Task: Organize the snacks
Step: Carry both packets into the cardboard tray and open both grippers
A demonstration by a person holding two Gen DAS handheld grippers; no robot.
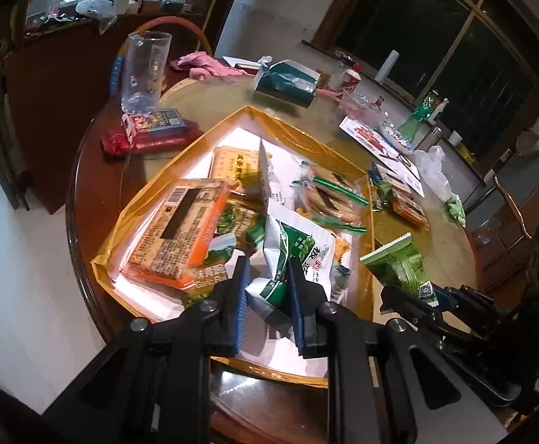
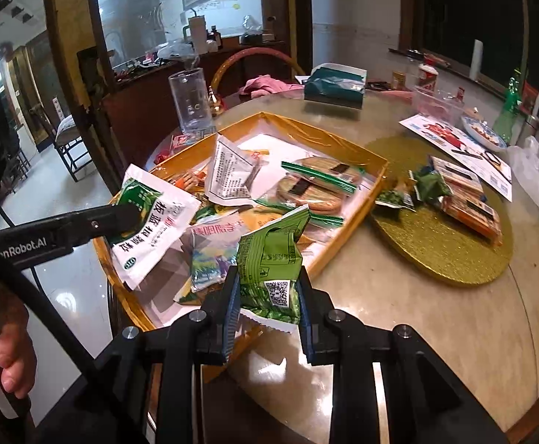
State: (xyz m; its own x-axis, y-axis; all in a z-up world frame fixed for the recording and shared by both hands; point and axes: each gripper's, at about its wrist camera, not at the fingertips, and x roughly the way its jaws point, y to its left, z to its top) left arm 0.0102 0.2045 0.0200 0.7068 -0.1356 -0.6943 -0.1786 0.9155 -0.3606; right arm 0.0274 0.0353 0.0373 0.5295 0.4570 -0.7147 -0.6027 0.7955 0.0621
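Left gripper (image 1: pixel 267 279) closed on a white foil sachet with a green leaf print (image 1: pixel 288 259), pinched at its lower end, sachet standing up ahead of the fingertips over the near edge of the shallow orange cardboard tray (image 1: pixel 180 137). Right gripper (image 2: pixel 267 285) closed on a crumpled green snack packet with a QR code (image 2: pixel 269 259), held just above the tray's near right corner, packet sagging forward of the pads.

Ahead of the left gripper, inside the tray: a flat orange-edged cracker pack (image 1: pixel 180 233) to the left, clear green-striped bags of round biscuits (image 1: pixel 328 196) further out to the right. Beyond the right gripper and off to its right, a round gold glitter board (image 2: pixel 436 236) on the table, carrying more small green and orange packets.

Probable risks from here: both grips shallow and on slippery film, so a quick swing likely to let a packet slide out and drop onto the table or off its edge. Grippers close together near the tray corner, so a crossing move apt to knock one against the other. Loose heap in the tray easily dragged or toppled by a low pass. Tall clear plastic jug (image 2: pixel 190 100) far ahead on the left, upright and light-looking, liable to tip if clipped.
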